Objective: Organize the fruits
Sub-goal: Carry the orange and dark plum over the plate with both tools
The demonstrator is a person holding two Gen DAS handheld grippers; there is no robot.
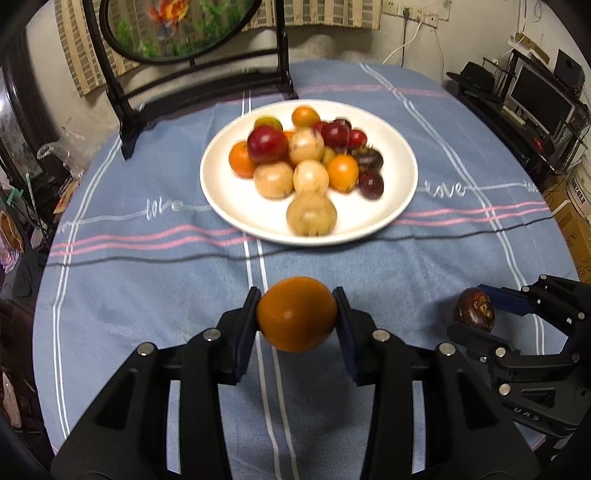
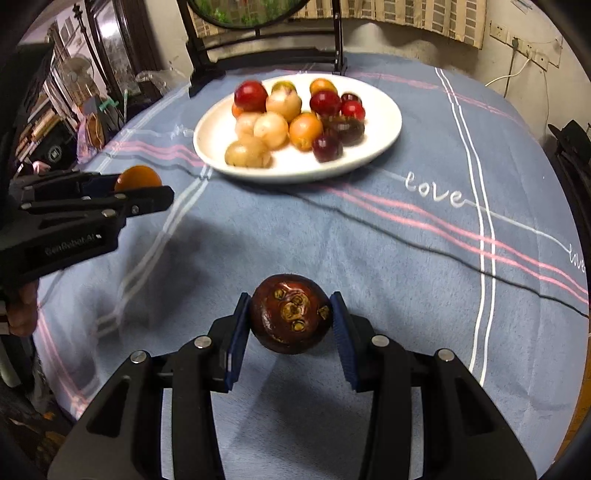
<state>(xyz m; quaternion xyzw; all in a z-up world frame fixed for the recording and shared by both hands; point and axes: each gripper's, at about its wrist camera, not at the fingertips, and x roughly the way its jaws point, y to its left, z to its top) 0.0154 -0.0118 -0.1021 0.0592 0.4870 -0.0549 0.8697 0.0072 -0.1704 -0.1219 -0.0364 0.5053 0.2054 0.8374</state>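
Note:
My left gripper (image 1: 297, 314) is shut on an orange (image 1: 296, 314) and holds it above the blue cloth, short of the plate. My right gripper (image 2: 291, 317) is shut on a dark brown mangosteen (image 2: 291, 317), its underside facing the camera. Each gripper shows in the other's view: the mangosteen (image 1: 474, 309) at the lower right, the orange (image 2: 137, 178) at the left. A white plate (image 1: 391, 218) lies further back on the table. It carries several fruits: oranges, red plums, pale yellow round fruits and dark mangosteens (image 1: 367, 158).
A round table wears a blue cloth (image 1: 147, 295) with pink and white stripes. A dark wooden stand with an oval painted screen (image 1: 177, 29) rises behind the plate (image 2: 384, 144). Shelves and clutter crowd both sides of the table. A hand (image 2: 22, 310) shows at the left edge.

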